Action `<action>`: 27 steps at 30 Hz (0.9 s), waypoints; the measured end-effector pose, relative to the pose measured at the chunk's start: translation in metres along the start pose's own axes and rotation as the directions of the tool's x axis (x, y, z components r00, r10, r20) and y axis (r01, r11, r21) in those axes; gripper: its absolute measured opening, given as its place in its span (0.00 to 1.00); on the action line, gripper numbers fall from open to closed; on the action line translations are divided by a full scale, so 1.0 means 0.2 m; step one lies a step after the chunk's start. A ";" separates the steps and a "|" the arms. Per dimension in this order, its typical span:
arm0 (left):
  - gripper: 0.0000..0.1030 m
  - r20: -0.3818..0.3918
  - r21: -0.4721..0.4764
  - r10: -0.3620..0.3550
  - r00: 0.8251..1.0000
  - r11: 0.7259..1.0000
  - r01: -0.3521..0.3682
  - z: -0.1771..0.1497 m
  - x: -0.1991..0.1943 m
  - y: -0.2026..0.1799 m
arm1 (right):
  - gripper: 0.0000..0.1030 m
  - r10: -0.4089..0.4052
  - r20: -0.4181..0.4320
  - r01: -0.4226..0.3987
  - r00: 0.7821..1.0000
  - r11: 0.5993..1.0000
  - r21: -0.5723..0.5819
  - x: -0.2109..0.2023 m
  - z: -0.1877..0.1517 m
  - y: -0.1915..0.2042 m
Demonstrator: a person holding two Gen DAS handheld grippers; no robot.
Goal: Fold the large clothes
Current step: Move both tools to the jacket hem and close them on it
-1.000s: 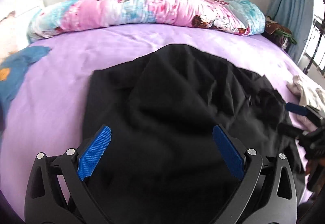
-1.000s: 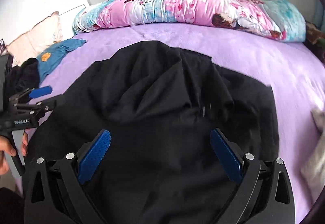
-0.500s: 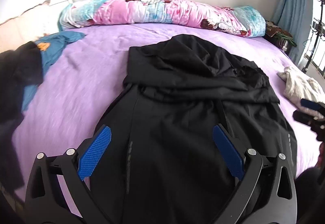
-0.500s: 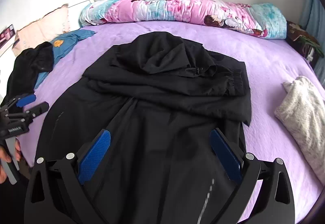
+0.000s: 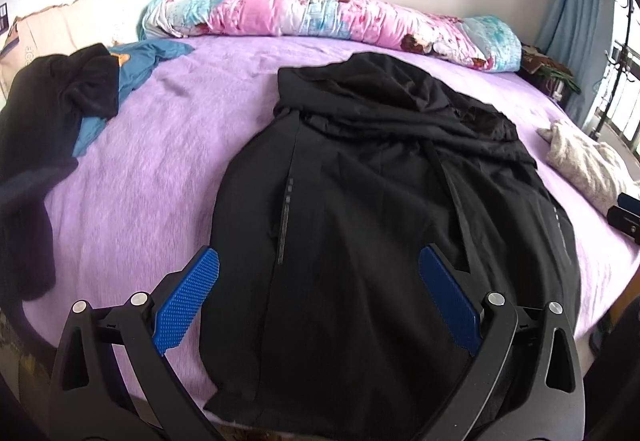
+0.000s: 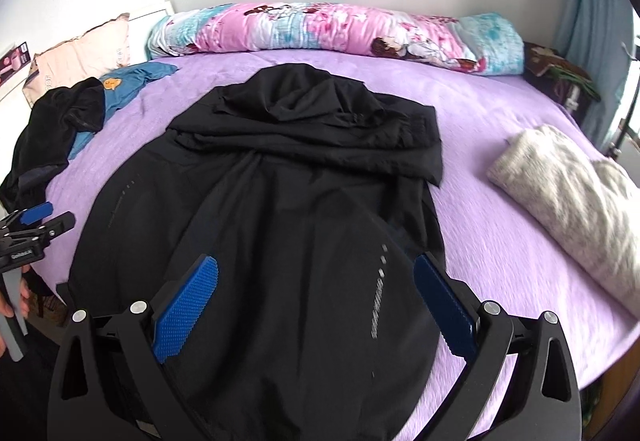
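Observation:
A large black jacket (image 5: pixel 380 209) lies spread on the purple bed (image 5: pixel 168 161), its far part folded over into a crumpled band. It also shows in the right wrist view (image 6: pixel 280 209). My left gripper (image 5: pixel 318 297) is open and empty, held above the jacket's near hem. My right gripper (image 6: pixel 316 297) is open and empty too, above the near hem. The left gripper shows at the left edge of the right wrist view (image 6: pixel 36 221), and the right gripper's tip shows at the right edge of the left wrist view (image 5: pixel 626 213).
A pink and blue floral bolster (image 6: pixel 340 33) lies along the wall. A black garment (image 6: pixel 52 125) on a blue one (image 6: pixel 132 81) sits at the left. A grey-white folded cloth (image 6: pixel 568 185) lies at the right. A blue curtain (image 5: pixel 572 1) hangs far right.
Both grippers have pulled back toward the bed's near edge and risen. The jacket went from filling the views to lying stretched out with its far part folded over.

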State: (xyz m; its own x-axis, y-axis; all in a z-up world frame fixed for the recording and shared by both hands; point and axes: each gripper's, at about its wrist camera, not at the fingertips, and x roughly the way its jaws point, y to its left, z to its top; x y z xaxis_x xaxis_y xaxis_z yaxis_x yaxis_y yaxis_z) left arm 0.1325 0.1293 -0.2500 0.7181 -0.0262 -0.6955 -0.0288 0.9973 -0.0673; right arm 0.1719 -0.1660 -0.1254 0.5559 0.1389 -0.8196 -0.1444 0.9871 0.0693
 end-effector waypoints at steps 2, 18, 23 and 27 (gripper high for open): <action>0.94 -0.013 0.003 -0.013 1.000 1.000 0.013 -0.04 -0.01 0.02 | 0.94 -0.012 -0.014 0.012 1.000 1.000 0.021 0.01 -0.06 -0.02; 0.94 -0.130 -0.146 -0.178 0.975 0.976 0.159 -0.30 0.04 0.32 | 0.94 -0.010 -0.185 0.055 0.983 0.970 0.238 0.13 -0.41 -0.34; 0.94 -0.146 -0.151 -0.222 0.964 0.968 0.200 -0.33 0.09 0.36 | 0.94 -0.044 -0.239 0.093 0.970 0.975 0.199 0.16 -0.47 -0.32; 0.94 -0.156 -0.183 -0.288 0.945 0.948 0.259 -0.33 0.13 0.37 | 0.94 -0.025 -0.294 0.090 0.956 0.974 0.210 0.20 -0.55 -0.31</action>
State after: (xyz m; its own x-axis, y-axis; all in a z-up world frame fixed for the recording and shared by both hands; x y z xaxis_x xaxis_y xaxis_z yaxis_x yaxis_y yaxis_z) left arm 0.1021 0.1987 -0.3205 0.5786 -0.3227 -0.7491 0.0312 0.9265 -0.3750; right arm 0.1136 -0.2303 -0.2243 0.2945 0.0845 -0.9519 0.0815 0.9902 0.1131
